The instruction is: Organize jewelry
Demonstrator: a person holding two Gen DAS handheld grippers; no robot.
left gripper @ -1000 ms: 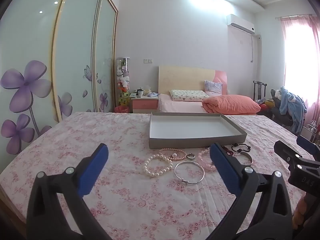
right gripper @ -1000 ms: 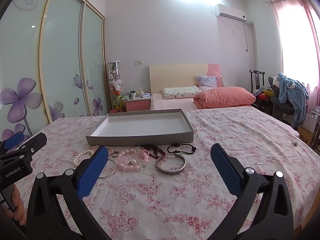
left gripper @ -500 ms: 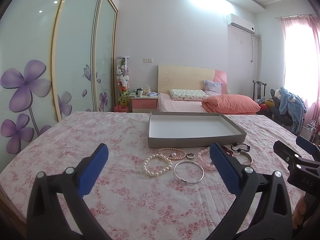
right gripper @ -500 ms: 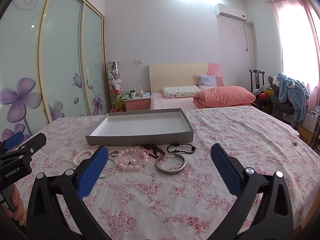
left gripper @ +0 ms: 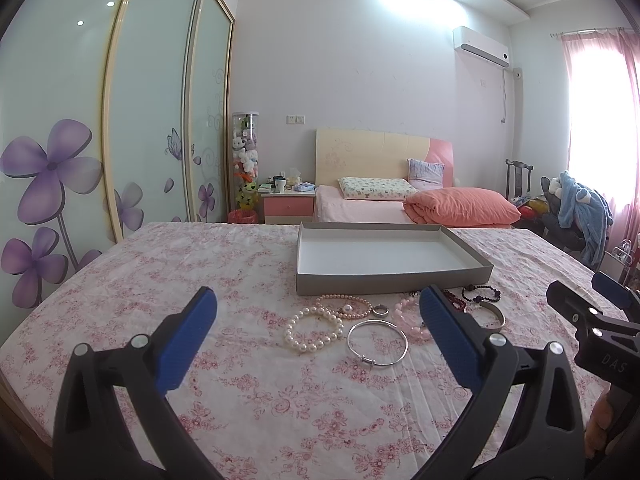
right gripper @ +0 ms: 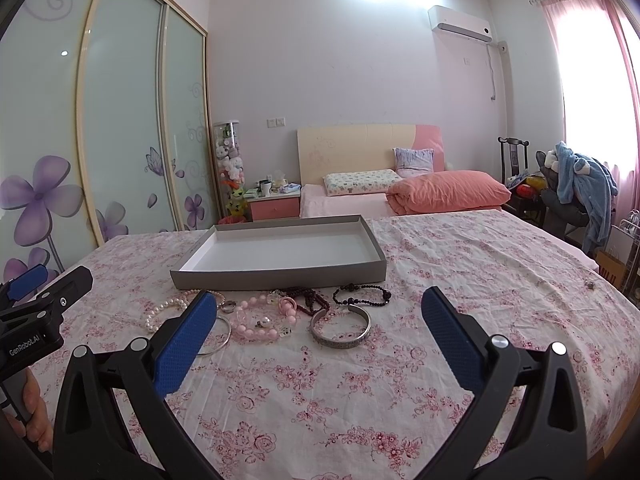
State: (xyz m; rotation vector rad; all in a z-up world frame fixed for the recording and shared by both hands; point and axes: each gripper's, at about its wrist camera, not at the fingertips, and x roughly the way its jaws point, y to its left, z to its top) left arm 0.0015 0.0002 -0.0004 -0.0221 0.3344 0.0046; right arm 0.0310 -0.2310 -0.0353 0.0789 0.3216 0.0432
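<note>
A loose cluster of jewelry is lying on the pink floral tablecloth, just in front of the shallow grey cardboard tray with a white inside, none of it inside the tray. At the left of the cluster a white pearl bracelet is sitting beside a thin plain silver bangle, with a strand of smaller pinkish pearls lying between them and the tray wall. Further right, a chunky pink bead bracelet is resting near a tangle of dark red beads (the two appear to be touching, though the overlap is hard to read). A wide engraved silver cuff is lying open-side away from the camera, and a black bead bracelet is sitting just behind it, close to the tray's near right corner.

The left gripper is hovering above the cloth in front of the pearls, its blue-padded fingers spread wide and grasping nothing. The right gripper is hanging likewise in front of the cuff, jaws released and empty. Each gripper is showing at the edge of the other's view.

Beyond the table, a bed with a salmon-coloured duvet is standing against the far wall, next to sliding wardrobe doors printed with purple flowers.
</note>
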